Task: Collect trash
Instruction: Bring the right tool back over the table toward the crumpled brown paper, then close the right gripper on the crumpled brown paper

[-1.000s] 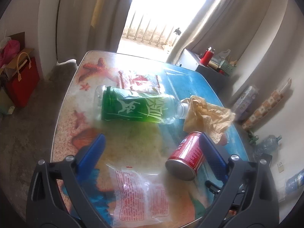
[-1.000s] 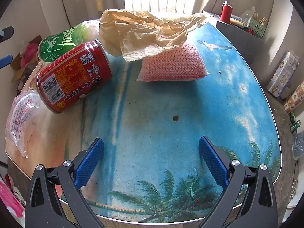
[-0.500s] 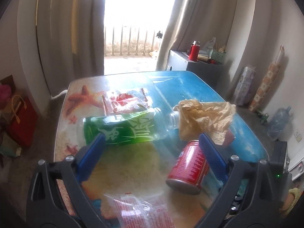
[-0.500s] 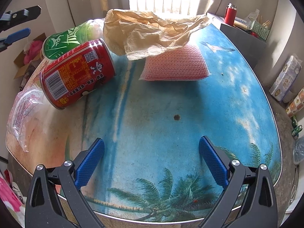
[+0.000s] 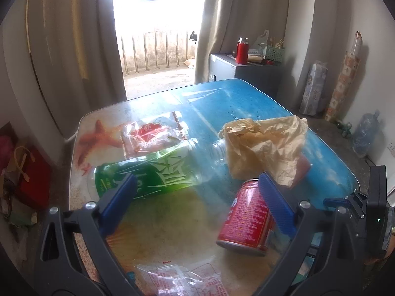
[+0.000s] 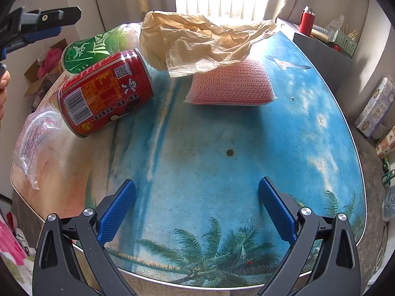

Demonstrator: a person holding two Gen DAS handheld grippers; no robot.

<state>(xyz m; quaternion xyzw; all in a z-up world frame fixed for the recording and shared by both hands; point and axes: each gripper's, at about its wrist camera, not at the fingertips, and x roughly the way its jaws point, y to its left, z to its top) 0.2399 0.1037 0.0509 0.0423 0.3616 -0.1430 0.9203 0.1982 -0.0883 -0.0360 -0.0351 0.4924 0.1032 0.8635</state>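
- Left gripper (image 5: 197,197): fingers spread wide and empty, hovering above the near-left part of the desk (image 5: 246,103); nothing lies between the pads.
- Right gripper (image 6: 197,199): fingers likewise wide apart and empty, over the bare near-right part of the desk, well apart from any trash.
- Clear printed wrapper (image 5: 182,281): lies flat at the near edge, below the left gripper.
- Red can (image 5: 246,217): lies on its side just beyond the wrapper, base toward the near edge.
- Green bottle (image 5: 153,172): lies on its side, left of the can, uncapped neck pointing right.
- Crumpled tan bag (image 5: 266,145): right of the bottle's neck, draped over part of a pink sponge (image 6: 232,83).
- Red-and-clear packet (image 5: 150,135): farthest piece, behind the bottle.
- Progress: every visible piece rests on the desk and no bin is in view; collection appears not yet begun, with all five trash items left.
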